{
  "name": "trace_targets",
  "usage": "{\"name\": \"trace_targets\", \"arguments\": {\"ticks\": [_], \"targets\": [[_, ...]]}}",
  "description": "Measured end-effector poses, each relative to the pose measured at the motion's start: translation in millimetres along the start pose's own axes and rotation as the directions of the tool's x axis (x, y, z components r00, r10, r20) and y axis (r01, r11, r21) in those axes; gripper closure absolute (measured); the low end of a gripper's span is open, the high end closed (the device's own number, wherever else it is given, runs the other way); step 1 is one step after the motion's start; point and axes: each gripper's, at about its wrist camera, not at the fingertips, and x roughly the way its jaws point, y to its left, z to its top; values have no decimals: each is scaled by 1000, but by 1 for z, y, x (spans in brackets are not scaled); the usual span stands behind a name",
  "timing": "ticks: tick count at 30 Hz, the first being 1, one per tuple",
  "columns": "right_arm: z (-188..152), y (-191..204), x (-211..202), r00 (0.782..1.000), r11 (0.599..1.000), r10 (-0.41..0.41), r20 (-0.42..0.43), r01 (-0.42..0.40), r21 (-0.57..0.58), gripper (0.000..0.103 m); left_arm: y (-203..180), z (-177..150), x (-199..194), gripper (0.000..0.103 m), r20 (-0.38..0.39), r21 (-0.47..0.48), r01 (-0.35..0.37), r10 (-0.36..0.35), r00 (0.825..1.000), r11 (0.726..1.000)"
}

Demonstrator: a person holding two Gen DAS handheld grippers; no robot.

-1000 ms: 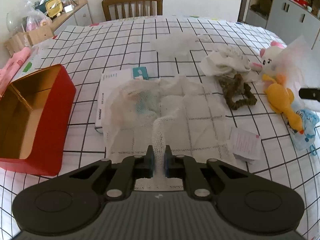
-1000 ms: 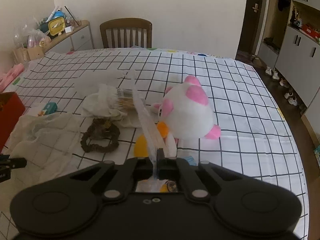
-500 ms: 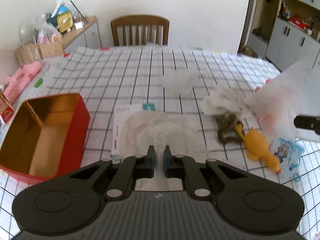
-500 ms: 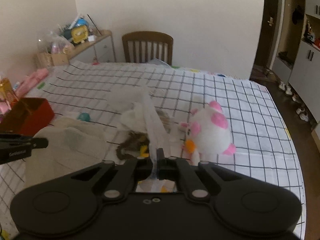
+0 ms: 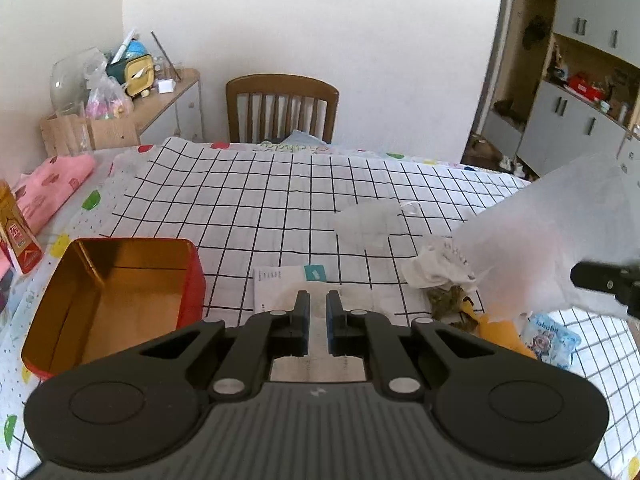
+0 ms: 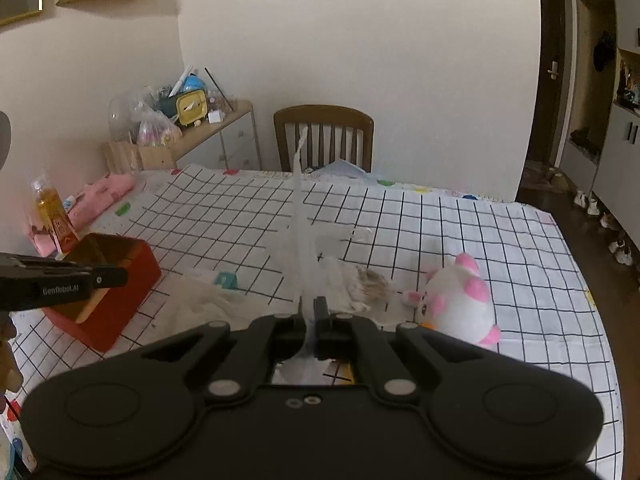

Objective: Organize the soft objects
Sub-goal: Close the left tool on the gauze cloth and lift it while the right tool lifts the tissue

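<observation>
Tabletop w/ checked cloth carries the rest. Red tin sits open at its left edge, nearer the left gripper; that's the side the cloth likely goes. White gauze cloth hangs stretched betw. both grippers, long axis left-right, clear of the tabletop. Left fingers clenched on one edge, right gripper clenched on the other. Vs 1 s ago: both hands higher, cloth lifted off, plush toy uncovered.

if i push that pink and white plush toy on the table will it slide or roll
The plush toy looks rounded and stuffed, so it would probably tumble more than slide. It seems light, and the cloth-covered table may drag on it.
</observation>
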Motion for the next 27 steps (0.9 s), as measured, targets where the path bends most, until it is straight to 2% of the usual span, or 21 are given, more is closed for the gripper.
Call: {"name": "trace_targets", "arguments": {"ticks": [5, 9, 12, 13, 15, 16, 17, 19, 22, 27], "targets": [[-9, 1, 2, 999, 999, -24, -24, 24, 21, 103, 3, -10, 16, 95, -75, 27, 82, -80, 994, 996], [-18, 1, 4, 998, 997, -44, -53, 47, 57, 103, 3, -18, 33, 94, -142, 12, 114, -111, 984, 993], [-23, 0, 4, 996, 996, -59, -64, 63, 67, 103, 2, -24, 40, 88, -159, 4, 151, -149, 976, 988], [-23, 0, 4, 996, 995, -64, -66, 68, 69, 103, 1, -25, 42, 79, -156, 11, 156, -153, 976, 988], [-24, 0, 2, 995, 994, -71, -67, 76, 75, 103, -1, -27, 47, 52, -159, 18, 156, -151, 976, 988], [-24, 0, 2, 995, 994, -74, -67, 79, 77, 103, -2, -27, 50, 24, -161, 17, 156, -151, 975, 988], [-24, -1, 2, 995, 994, -76, -67, 82, 77, 103, -2, -28, 50, 18, -152, 13, 157, -153, 976, 988], [-24, -3, 2, 994, 993, -82, -69, 88, 79, 103, -4, -27, 52, 18, -145, 2, 173, -171, 975, 985], [-26, -6, 3, 993, 992, -87, -76, 94, 81, 103, -12, -24, 65, 18, -187, -12, 154, -154, 970, 988], [-25, -8, 7, 992, 993, -91, -89, 98, 73, 103, -33, -33, 87, 18, -193, 70, 48, -34, 981, 996]]}}
